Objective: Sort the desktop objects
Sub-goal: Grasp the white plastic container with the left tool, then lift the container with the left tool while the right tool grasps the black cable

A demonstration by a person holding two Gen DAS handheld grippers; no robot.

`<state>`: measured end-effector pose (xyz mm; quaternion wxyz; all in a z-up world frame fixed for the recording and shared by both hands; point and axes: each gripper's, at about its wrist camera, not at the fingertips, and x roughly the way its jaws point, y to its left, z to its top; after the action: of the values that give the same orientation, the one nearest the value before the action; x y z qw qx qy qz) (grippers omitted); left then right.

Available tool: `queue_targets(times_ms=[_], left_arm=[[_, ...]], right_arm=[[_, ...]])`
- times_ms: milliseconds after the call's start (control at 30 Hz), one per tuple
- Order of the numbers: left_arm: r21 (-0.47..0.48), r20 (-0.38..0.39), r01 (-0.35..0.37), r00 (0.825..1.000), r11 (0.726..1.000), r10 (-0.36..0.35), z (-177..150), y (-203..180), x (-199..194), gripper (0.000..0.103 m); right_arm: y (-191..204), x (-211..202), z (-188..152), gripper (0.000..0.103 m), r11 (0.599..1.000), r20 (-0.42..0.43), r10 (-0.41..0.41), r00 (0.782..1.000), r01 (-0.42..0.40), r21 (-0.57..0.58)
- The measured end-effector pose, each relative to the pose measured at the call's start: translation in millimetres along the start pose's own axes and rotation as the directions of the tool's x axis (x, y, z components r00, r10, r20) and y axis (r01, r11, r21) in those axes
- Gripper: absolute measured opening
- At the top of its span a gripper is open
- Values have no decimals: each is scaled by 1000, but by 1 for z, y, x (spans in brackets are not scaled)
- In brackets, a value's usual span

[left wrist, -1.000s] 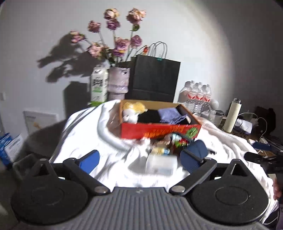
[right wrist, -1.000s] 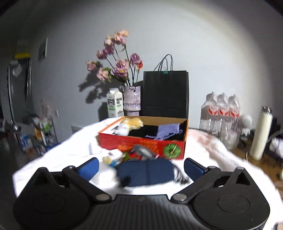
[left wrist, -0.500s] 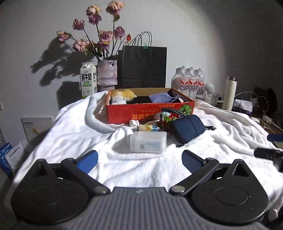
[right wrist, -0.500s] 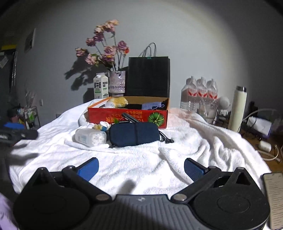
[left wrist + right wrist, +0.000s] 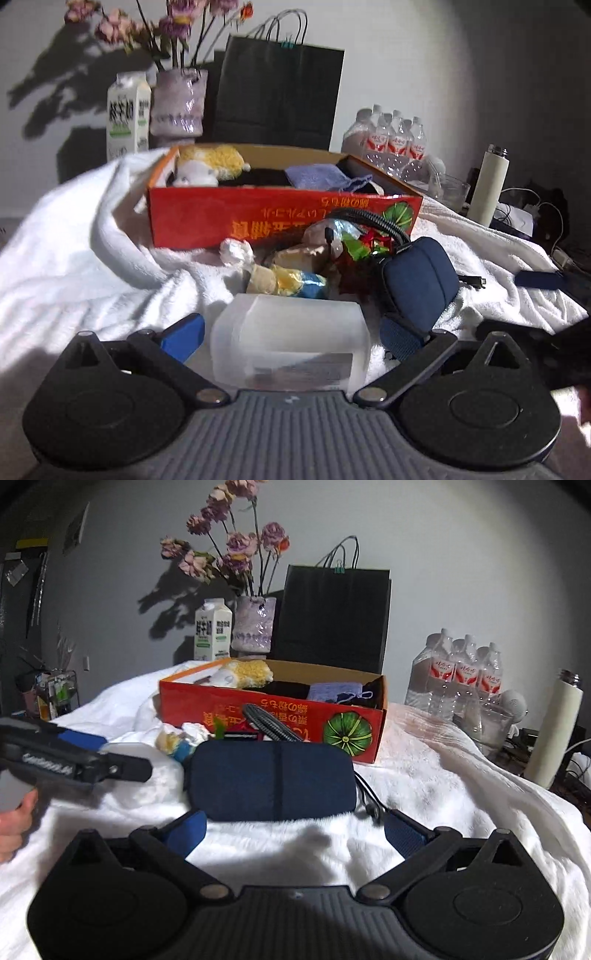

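**Both grippers close in, each on its own target**

The clear plastic box (image 5: 290, 338) lies crosswise in front of the red carton (image 5: 258, 218), between the spread, empty fingers of the left gripper (image 5: 291, 334), so the left is nearer to it. The blue pouch (image 5: 271, 781) lies beside the box, also crosswise, just ahead of the wide-open, empty right gripper (image 5: 295, 830). Half a second ago both tools were well back from the carton; now each has moved up to its object.
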<state>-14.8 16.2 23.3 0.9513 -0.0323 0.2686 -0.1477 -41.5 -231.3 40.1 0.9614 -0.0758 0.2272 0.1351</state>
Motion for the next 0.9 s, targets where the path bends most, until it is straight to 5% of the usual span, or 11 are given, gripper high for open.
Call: queue_targets(times_ms=[133, 300, 400, 600, 667, 800, 900], left_arm=[[-7, 2, 16, 1000, 1000, -16, -5, 3, 5, 100], [-72, 17, 59, 998, 996, -58, -7, 14, 2, 88], [-94, 7, 73, 997, 993, -73, -7, 17, 3, 85], [-79, 24, 42, 999, 996, -41, -8, 14, 0, 85], [-86, 33, 34, 999, 996, -31, -9, 15, -2, 85], [-94, 39, 30, 999, 995, -27, -9, 18, -5, 85], [-83, 35, 22, 999, 996, -19, -9, 16, -3, 85]], right_arm=[[-7, 29, 12, 103, 999, -19, -13, 1000, 13, -35], [-36, 37, 14, 102, 997, -14, -34, 999, 35, 70], [-54, 45, 7, 83, 986, -62, -53, 997, 62, 153], [-72, 60, 4, 79, 968, -54, -40, 998, 52, 247], [-75, 59, 3, 65, 963, -44, -24, 999, 35, 269], [-78, 51, -3, 59, 958, -38, -33, 999, 43, 284], [-76, 54, -1, 44, 959, -50, -54, 997, 66, 274]])
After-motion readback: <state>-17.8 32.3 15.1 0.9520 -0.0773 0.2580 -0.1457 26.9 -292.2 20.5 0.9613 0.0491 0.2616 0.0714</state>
